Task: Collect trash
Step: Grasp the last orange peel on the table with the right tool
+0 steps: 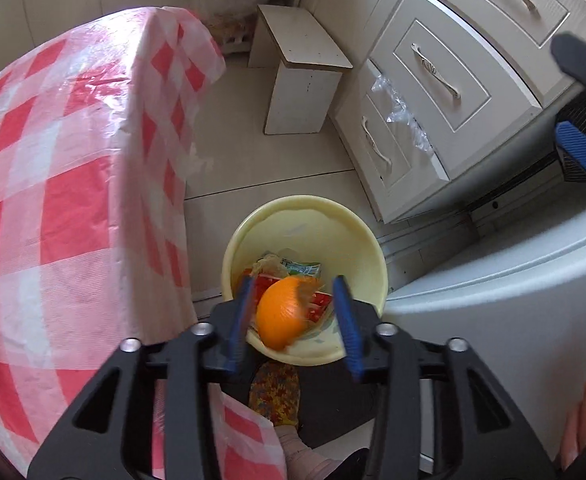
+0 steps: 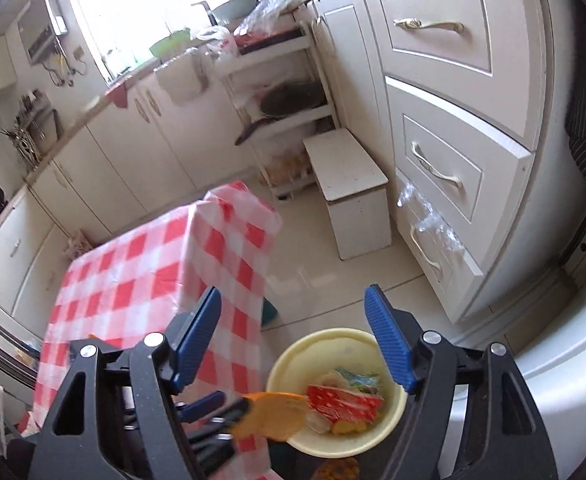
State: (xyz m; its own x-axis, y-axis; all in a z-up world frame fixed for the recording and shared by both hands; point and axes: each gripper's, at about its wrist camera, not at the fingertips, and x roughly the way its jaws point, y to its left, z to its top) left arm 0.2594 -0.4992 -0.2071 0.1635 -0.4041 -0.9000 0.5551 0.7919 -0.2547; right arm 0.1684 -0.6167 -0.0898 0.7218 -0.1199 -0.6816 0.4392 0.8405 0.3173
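Observation:
A pale yellow bin (image 1: pixel 249 236) stands on the floor beside the table, holding red and green wrappers (image 1: pixel 293 270). It also shows in the right wrist view (image 2: pixel 293 354) with wrappers (image 2: pixel 345 400) inside. My left gripper (image 1: pixel 295 286) is open above the bin's near rim; an orange peel (image 1: pixel 279 312) sits loose between its fingers, touching neither pad. In the right wrist view the peel (image 2: pixel 277 416) hangs at the bin's edge by the left gripper's fingertips (image 2: pixel 209 402). My right gripper (image 2: pixel 293 308) is open and empty, higher up; it also shows in the left wrist view (image 1: pixel 577 96).
A table with a red-and-white checked cloth (image 1: pixel 61 168) stands left of the bin. A white stool (image 1: pixel 305 76) and white drawers (image 1: pixel 433 92) stand beyond. A white appliance (image 1: pixel 513 292) is at right. A slippered foot (image 1: pixel 275 392) is below the bin.

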